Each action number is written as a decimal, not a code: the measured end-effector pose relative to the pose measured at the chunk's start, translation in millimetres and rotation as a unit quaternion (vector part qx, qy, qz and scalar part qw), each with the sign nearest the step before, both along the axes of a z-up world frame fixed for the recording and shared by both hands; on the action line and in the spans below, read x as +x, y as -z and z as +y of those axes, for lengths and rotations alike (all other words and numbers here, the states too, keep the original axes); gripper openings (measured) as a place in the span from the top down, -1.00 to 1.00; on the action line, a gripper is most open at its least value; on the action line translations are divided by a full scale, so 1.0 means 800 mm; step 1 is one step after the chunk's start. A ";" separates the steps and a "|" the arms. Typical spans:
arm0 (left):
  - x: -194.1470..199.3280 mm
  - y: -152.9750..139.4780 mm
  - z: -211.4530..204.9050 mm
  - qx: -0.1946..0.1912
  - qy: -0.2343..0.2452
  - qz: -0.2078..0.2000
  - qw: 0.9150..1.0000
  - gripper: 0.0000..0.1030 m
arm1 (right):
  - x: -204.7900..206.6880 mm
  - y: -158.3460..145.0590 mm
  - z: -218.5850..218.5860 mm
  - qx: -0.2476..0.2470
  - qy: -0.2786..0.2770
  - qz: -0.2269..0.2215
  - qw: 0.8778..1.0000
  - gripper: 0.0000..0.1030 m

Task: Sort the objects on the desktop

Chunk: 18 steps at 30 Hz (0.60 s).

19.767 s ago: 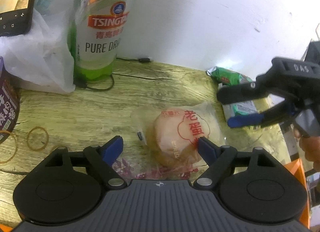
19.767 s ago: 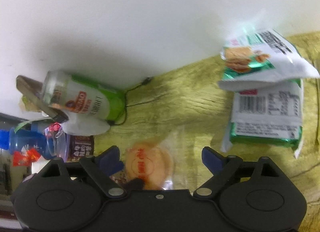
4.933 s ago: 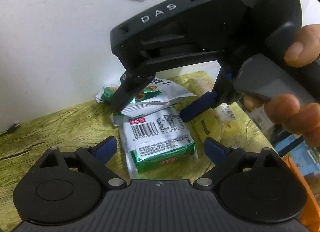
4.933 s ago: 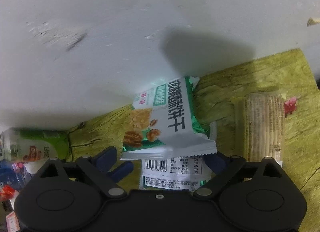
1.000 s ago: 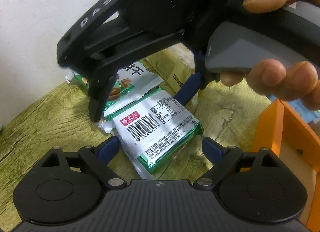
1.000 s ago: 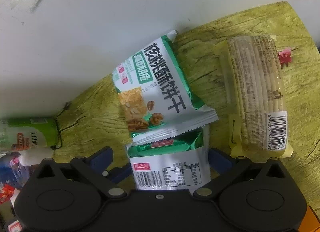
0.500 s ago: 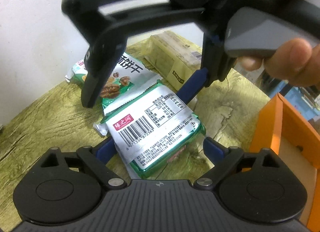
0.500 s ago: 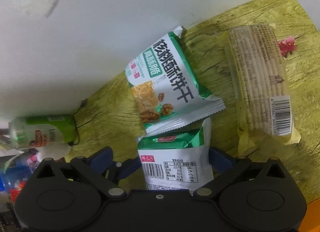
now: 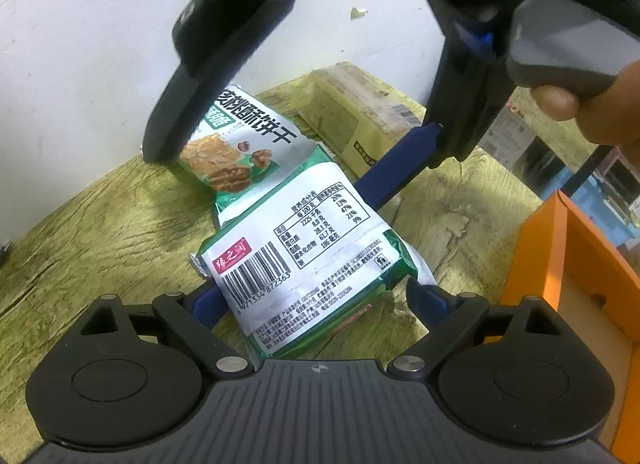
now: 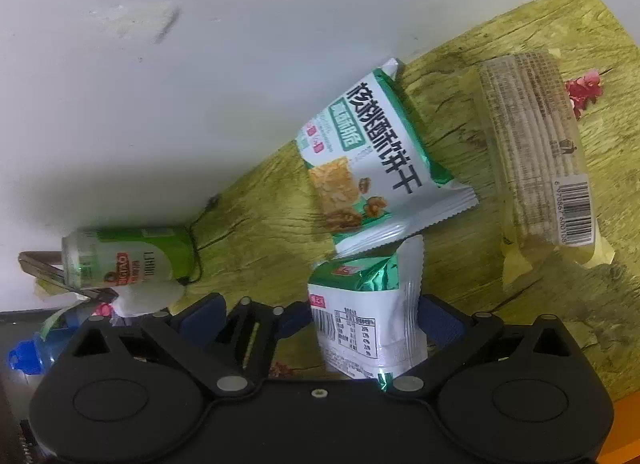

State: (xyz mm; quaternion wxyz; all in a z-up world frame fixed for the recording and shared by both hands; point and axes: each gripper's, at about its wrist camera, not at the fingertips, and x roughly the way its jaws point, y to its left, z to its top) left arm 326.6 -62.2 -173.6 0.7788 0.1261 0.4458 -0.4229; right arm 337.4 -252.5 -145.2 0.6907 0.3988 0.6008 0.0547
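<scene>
A green and white biscuit packet (image 9: pixel 304 260), barcode side up, leans tilted between the blue pads of my left gripper (image 9: pixel 318 298). The left jaws stand wide and the packet's edge covers the left pad; no squeeze shows. My right gripper (image 9: pixel 260 168) hangs above, open, straddling a second biscuit packet (image 9: pixel 240 144) that lies face up by the wall. Its blue right finger (image 9: pixel 400 172) runs under the far edge of the tilted packet. In the right wrist view the tilted packet (image 10: pixel 360 324) stands against the right pad of my right gripper (image 10: pixel 318 320), with a left-gripper finger (image 10: pixel 256 324) beside it.
A yellow-wrapped cracker sleeve (image 10: pixel 536 168) lies right of the packets on the wooden table (image 9: pixel 100 224). An orange box (image 9: pixel 580 264) stands at the table's right edge. A green beer can (image 10: pixel 128 256) and a cable sit at the left by the white wall (image 10: pixel 200 64).
The barcode packet has tipped up and now fills the gap between the left pads. The right gripper has risen and tilted, so its view takes in more of the table.
</scene>
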 end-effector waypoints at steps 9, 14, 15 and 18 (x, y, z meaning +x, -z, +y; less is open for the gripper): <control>0.005 -0.001 0.012 -0.007 -0.014 0.008 1.000 -0.83 | -0.002 -0.017 0.015 0.013 -0.005 -0.025 1.000 -1.00; 0.011 -0.001 0.022 -0.018 -0.027 0.019 0.999 -0.83 | -0.001 -0.026 0.022 0.023 -0.006 -0.039 0.999 -1.00; 0.012 -0.003 0.026 -0.019 -0.029 0.021 0.999 -0.83 | -0.001 -0.027 0.024 0.025 -0.007 -0.041 0.999 -1.00; 0.015 -0.005 0.033 -0.021 -0.035 0.024 0.999 -0.83 | 0.001 -0.031 0.028 0.032 -0.007 -0.045 0.998 -0.99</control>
